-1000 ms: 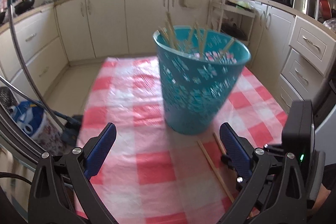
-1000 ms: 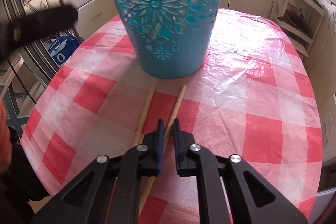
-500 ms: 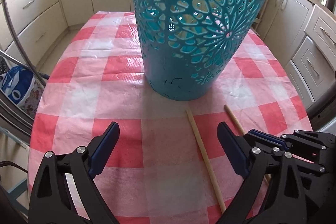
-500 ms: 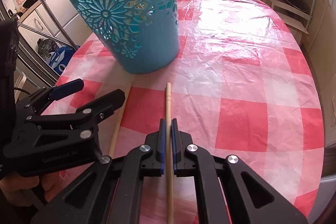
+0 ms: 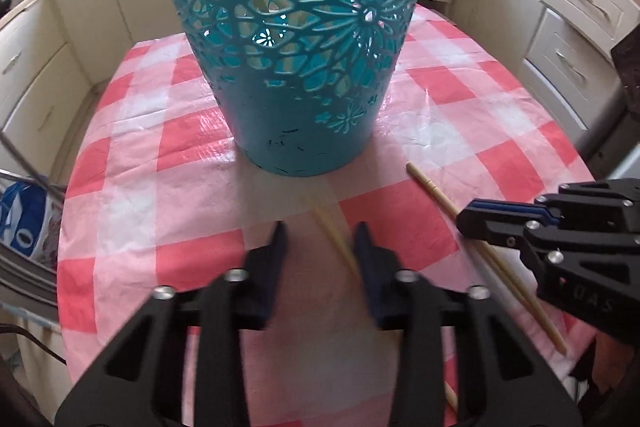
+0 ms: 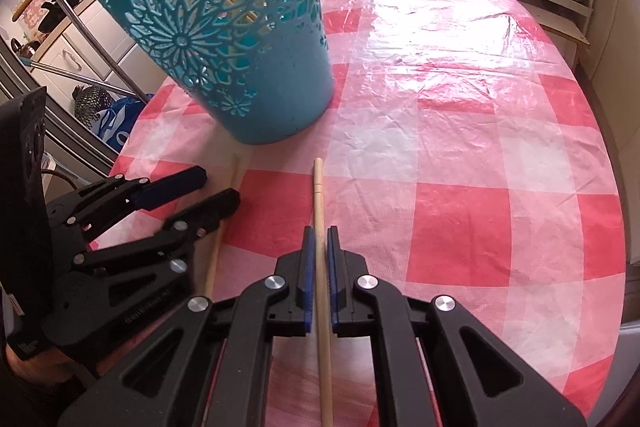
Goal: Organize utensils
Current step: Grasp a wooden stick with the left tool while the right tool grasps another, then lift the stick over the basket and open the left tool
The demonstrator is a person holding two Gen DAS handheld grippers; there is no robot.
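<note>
A teal cut-out basket [image 5: 296, 67] [image 6: 240, 47] stands on the checked table, with pale sticks showing through its holes. Two wooden chopsticks lie in front of it. My left gripper [image 5: 320, 237] [image 6: 218, 187] hangs low over the left chopstick [image 5: 334, 239] [image 6: 234, 171]. Its jaws are closing, blurred, with the stick between them close to the right finger and a gap still on the other side. My right gripper [image 6: 319, 233] [image 5: 466, 221] is shut on the right chopstick [image 6: 318, 187] [image 5: 430, 189], which points toward the basket.
The red-and-white plastic tablecloth [image 6: 460, 147] covers a rounded table whose edge drops off left and right. Cream kitchen cabinets [image 5: 580, 7] ring the room. A blue bag [image 5: 24, 219] and metal chair tubes sit off the table's left side.
My left gripper came down toward the table in front of the basket, and its jaws went from wide open to narrow around the left chopstick. The right gripper stayed shut on its chopstick.
</note>
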